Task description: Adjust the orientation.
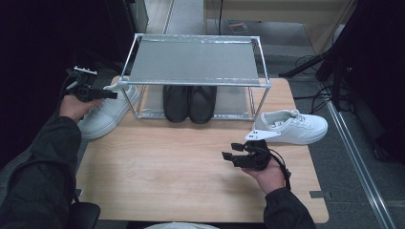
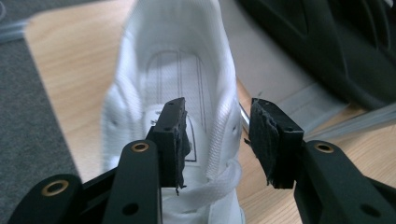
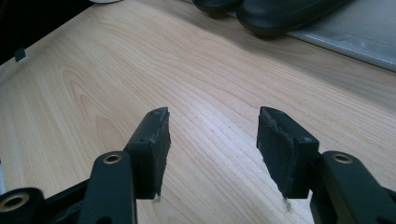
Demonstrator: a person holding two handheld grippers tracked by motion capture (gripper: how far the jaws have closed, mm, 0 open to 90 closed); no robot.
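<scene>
At 9 o'clock on the table, the left gripper straddles the white sneaker's soft collar wall, jaws half-open, pads not pressing. Light, pliable; pinch that wall. Right gripper hovers empty, jaws apart.

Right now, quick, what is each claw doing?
Left claw: open, jaws straddling one side wall of the white sneaker, not pressing it yet.
Right claw: open, holding nothing, above the wooden table.

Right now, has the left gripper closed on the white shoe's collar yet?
Not yet: the left gripper straddles the left white shoe's side wall, one jaw inside, with gaps showing at both pads.
</scene>
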